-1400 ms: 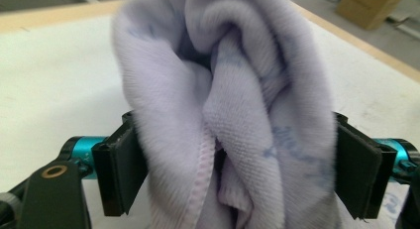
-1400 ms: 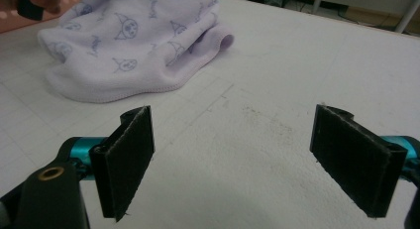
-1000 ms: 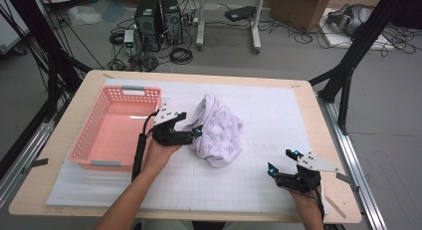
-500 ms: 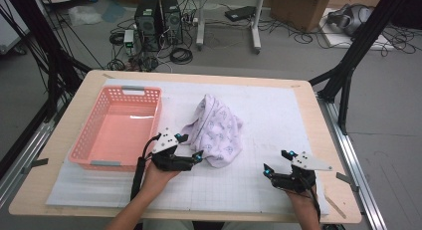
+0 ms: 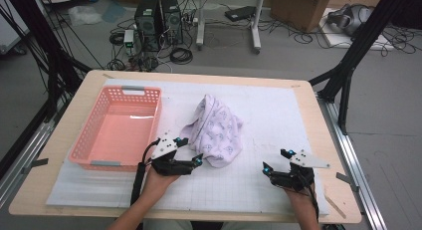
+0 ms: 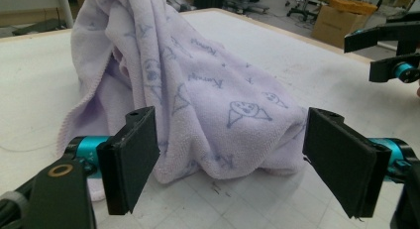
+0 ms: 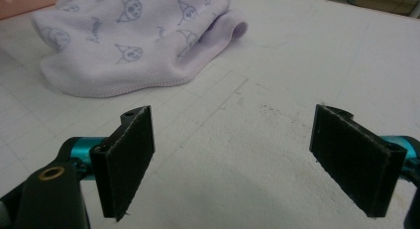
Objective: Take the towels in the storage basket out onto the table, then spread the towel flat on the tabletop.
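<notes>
High view: lilac towel (image 5: 215,131) heaped mid-tabletop beside pink basket (image 5: 119,128); left tongs (image 5: 191,151) spread wide at its near edge, right tongs (image 5: 276,160) spread, well apart; approach stage, next likely closing on the hem.

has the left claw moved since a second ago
Yes. The left claw has pulled back from the towel toward the person, down along the pink basket.
</notes>
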`<state>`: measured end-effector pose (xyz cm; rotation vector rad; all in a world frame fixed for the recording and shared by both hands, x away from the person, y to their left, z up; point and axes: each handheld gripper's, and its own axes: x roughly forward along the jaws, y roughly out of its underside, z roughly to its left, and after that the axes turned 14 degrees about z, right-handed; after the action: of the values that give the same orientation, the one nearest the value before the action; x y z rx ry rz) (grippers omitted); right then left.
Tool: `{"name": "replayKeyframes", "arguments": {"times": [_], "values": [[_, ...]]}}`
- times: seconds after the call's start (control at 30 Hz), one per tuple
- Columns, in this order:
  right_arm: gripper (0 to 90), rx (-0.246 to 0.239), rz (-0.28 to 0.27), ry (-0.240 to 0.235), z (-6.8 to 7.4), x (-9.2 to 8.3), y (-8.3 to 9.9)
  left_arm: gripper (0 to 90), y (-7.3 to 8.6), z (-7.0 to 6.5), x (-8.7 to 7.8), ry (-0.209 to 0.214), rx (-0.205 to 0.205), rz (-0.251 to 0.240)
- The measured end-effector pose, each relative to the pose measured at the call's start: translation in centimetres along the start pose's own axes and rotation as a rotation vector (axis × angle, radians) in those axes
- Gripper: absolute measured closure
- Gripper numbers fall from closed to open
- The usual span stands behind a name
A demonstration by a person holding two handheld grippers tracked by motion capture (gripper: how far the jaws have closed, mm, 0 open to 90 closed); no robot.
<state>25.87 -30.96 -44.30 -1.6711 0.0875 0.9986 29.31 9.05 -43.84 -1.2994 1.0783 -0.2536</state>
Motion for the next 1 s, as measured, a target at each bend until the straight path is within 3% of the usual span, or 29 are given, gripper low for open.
{"name": "replayKeyframes", "arguments": {"times": [0.4,0.6,0.77,0.83,0.93,1.0], "values": [[16.1,-0.005,0.019,-0.022,0.4,0.6,-0.5,21.5,0.2,0.7,0.0,-0.002,-0.024,0.013],[16.0,-0.034,0.058,-0.023,0.1,1.7,-1.5,21.6,0.4,0.7,0.4,-0.001,-0.013,0.033],[16.0,0.003,0.118,-0.029,-1.1,4.0,-3.9,22.0,0.1,0.7,0.4,-0.005,-0.021,0.028],[17.1,0.006,0.146,-0.053,-1.3,4.9,-4.9,22.3,0.1,0.8,0.6,-0.005,-0.032,0.025],[32.3,-0.029,0.192,-0.096,-1.1,6.5,-6.6,23.6,0.0,0.8,0.8,-0.017,-0.050,0.026],[34.0,-0.012,0.202,-0.126,-0.8,7.4,-7.4,24.3,0.0,0.7,0.7,-0.012,-0.076,0.030]]}}
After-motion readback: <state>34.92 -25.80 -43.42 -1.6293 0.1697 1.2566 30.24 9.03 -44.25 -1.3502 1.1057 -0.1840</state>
